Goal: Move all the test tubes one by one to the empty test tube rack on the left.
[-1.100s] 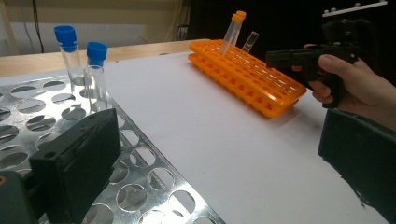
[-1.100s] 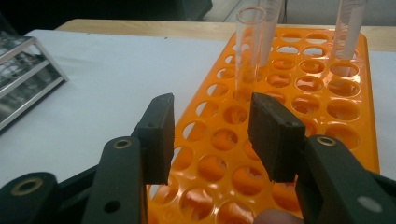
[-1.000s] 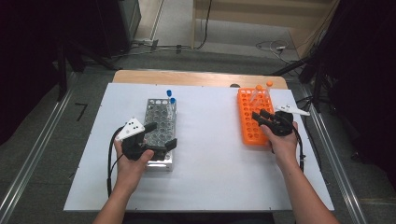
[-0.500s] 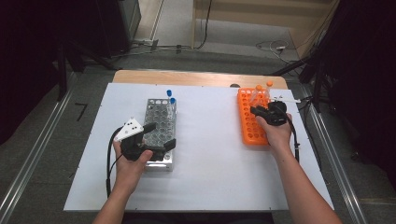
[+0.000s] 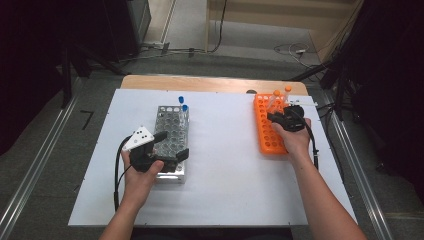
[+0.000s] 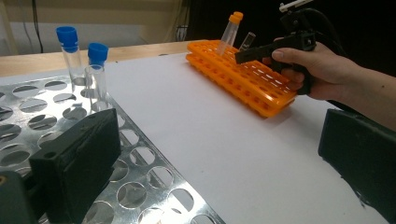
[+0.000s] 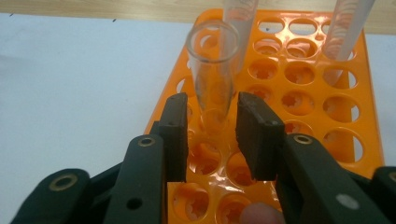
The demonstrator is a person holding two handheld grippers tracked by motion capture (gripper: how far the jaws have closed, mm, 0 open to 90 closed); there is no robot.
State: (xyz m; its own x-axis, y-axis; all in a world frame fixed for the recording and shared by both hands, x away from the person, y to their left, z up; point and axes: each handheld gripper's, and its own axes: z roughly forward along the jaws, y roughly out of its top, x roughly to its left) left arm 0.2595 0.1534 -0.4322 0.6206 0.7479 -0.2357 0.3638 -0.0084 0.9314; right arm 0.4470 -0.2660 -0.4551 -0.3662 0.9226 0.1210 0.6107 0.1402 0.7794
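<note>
An orange tube rack [image 5: 267, 139] lies at the right of the white board, with two orange-capped tubes [image 5: 281, 93] at its far end. My right gripper [image 5: 271, 118] hovers over that rack. In the right gripper view its jaws [image 7: 212, 100] stand narrowly open on either side of an uncapped clear tube [image 7: 212, 60] standing in the orange rack [image 7: 303, 102]; I see no contact. A metal rack [image 5: 169, 125] at the left holds two blue-capped tubes [image 5: 182, 103]. My left gripper [image 5: 173, 145] rests wide open over its near end with nothing in it [image 6: 215, 163].
The white board [image 5: 225, 165] covers the table, with bare space between the two racks. From the left gripper view, the person's right hand [image 6: 322, 70] holds the other gripper at the orange rack [image 6: 243, 79]. A wooden edge [image 5: 210, 82] runs along the far side.
The right gripper has moved a little forward along the orange rack and turned, bringing its jaws around the uncapped tube. The left gripper has stayed put.
</note>
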